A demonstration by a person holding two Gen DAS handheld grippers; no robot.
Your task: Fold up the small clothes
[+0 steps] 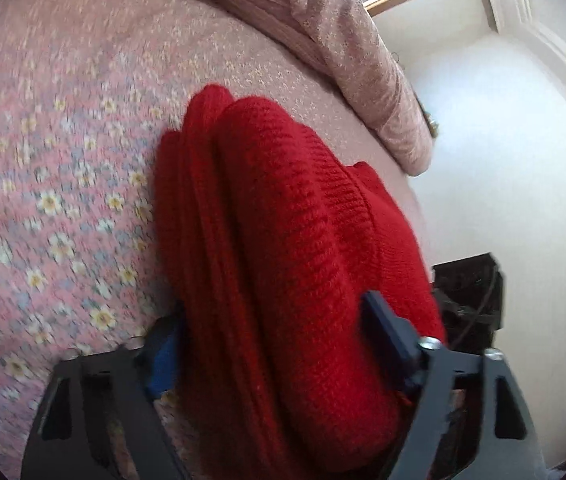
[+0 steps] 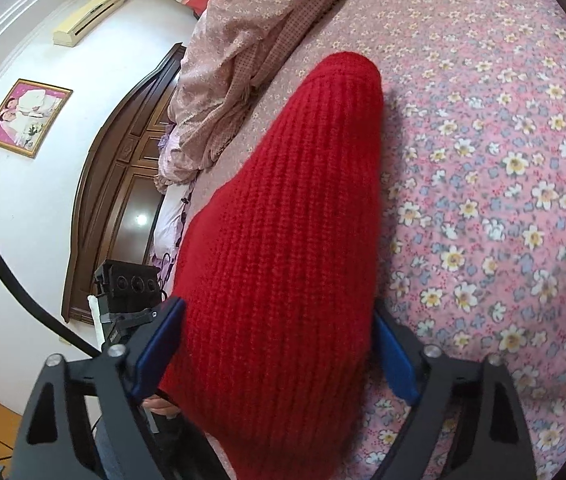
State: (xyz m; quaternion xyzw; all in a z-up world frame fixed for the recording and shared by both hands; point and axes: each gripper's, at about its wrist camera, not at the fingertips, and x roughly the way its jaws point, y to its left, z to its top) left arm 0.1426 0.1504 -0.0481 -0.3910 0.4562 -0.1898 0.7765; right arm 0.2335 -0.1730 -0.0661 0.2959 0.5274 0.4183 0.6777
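A red knitted garment (image 1: 283,248) is bunched in thick folds between the jaws of my left gripper (image 1: 279,332), which is shut on it over the bed. The same red garment (image 2: 295,240) fills the space between the blue pads (image 2: 161,344) of my right gripper (image 2: 279,344), which is shut on it too. The garment hangs forward from both grippers above the pink floral bedsheet (image 1: 43,200). Its lower end is hidden behind its own folds.
A crumpled pink floral quilt (image 2: 235,64) lies at the far side of the bed, also in the left view (image 1: 343,48). A dark wooden headboard (image 2: 123,184) and white wall with a framed picture (image 2: 27,116) stand at left. The other gripper's camera (image 2: 131,284) is beside the garment.
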